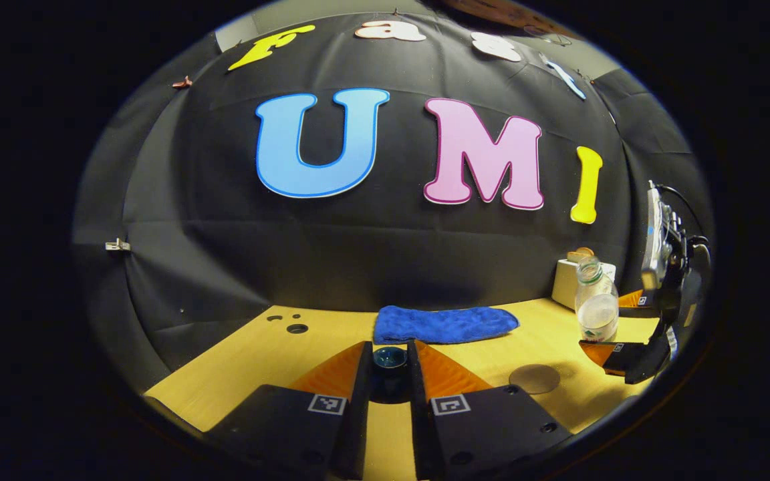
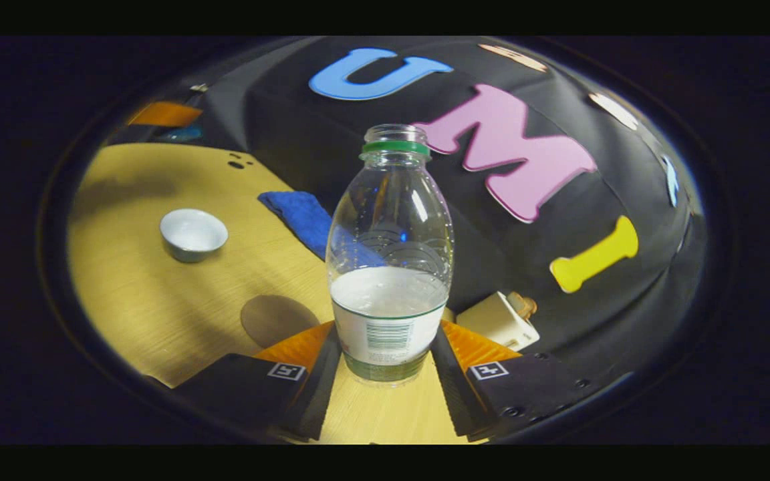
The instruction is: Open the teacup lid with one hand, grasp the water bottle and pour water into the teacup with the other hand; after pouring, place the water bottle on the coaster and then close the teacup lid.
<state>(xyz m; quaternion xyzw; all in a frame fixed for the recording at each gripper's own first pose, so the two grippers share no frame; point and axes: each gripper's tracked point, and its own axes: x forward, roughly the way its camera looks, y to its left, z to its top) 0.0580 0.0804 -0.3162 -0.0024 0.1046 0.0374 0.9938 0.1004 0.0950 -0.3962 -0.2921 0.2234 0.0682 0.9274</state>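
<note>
— Right gripper [image 2: 387, 331] sits nearest the lens, its two fingers pressed on the water bottle [image 2: 390, 220] low down, at the label band. I cannot tell whether the base is touching the table [image 2: 158, 314].

— How will that bottle handle?

— Clear thin plastic, uncapped, roughly a third full. My guess is that it is light, bottom-weighted and a bit slick. Squeezing harder would likely dent the wall. The low hold looks sound, since the weight sits there.

— What's around it?

— Behind the bottle, toward the wall, lies the blue cloth [image 2: 298, 214]. A white box [image 2: 498, 319] sits near the bottle on the other side. The teacup [image 2: 193, 234] stands well apart from the bottle, open and pale inside. The coaster [image 2: 278, 319] lies just beside the bottle, between it and the cup.

— And the lid?

— Left gripper [image 1: 390, 347] is closed on the teacup lid [image 1: 390, 359], which is small, dark and glazed. It probably chips easily and slides in a loose pinch. It is held well away from the bottle.
</note>
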